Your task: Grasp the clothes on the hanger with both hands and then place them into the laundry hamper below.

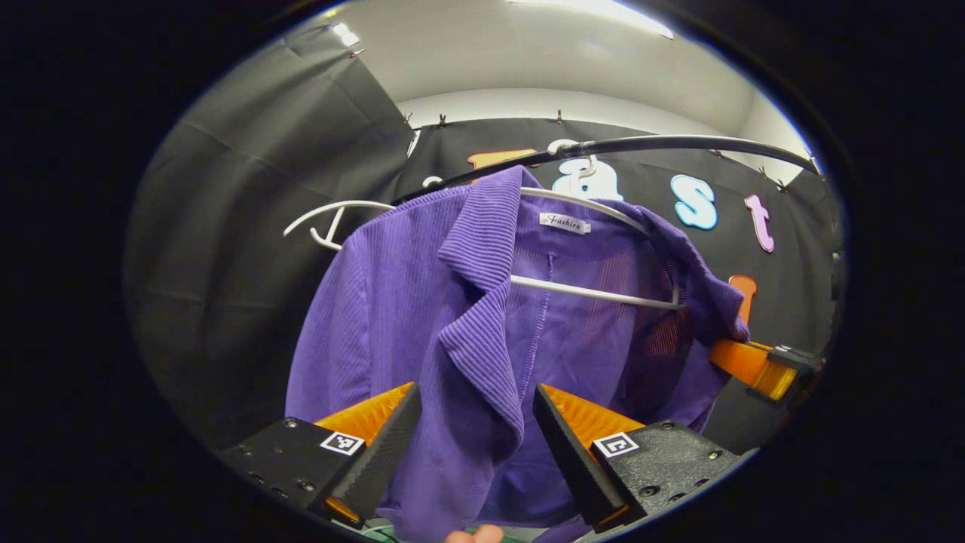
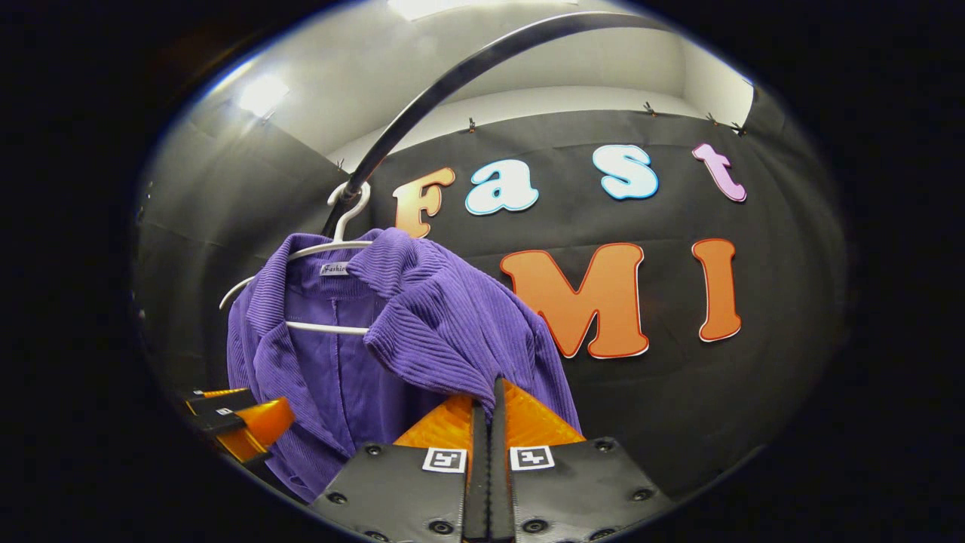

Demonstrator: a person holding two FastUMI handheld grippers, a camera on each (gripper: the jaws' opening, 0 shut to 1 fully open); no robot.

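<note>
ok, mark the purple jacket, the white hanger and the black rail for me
purple jacket (image 1: 392, 317), left gripper view, front panel.
white hanger (image 1: 595, 292), left gripper view, lower bar.
black rail (image 2: 452, 75), right gripper view, curved middle stretch.

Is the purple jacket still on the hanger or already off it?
On. The purple jacket drapes over the white hanger, which hooks on the black rail. The left gripper stands open around its front edge.

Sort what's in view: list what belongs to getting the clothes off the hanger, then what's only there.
Part of the job:
purple jacket
white hanger
left tongs, open around the jacket's front edge
right tongs, closed at the jacket's edge

Only there:
black rail
second white hanger, bare
</note>
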